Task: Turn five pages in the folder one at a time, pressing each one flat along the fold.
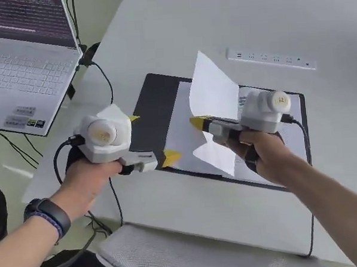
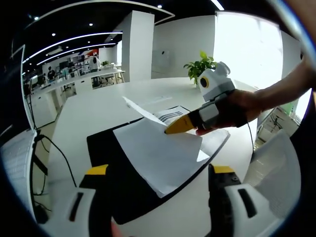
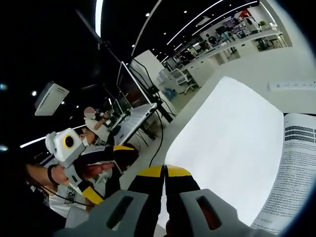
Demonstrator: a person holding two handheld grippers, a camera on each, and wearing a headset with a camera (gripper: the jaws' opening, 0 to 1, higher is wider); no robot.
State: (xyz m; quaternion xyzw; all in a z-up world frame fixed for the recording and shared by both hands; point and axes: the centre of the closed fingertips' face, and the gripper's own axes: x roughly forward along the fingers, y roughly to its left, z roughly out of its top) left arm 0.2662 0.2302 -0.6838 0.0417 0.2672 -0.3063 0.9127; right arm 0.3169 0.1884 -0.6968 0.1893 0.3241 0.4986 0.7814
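A black folder [image 1: 148,106] lies open on the white table, with white sheets on its right half. One page [image 1: 212,90] stands lifted and curled above the fold. My right gripper [image 1: 199,124] is shut on that page's lower edge; in the right gripper view its yellow-tipped jaws [image 3: 165,173] pinch the white page [image 3: 232,138], and a printed sheet [image 3: 296,163] lies to the right. My left gripper [image 1: 152,138] hovers open over the folder's black left cover. In the left gripper view the left gripper [image 2: 159,170] has nothing between its jaws, and the right gripper [image 2: 182,124] holds the page [image 2: 148,112] beyond it.
An open laptop [image 1: 25,58] sits at the table's far left, with cables [image 1: 104,77] trailing off beside it. A white power strip [image 1: 270,58] lies behind the folder. A mesh chair back [image 1: 173,253] is at the near edge.
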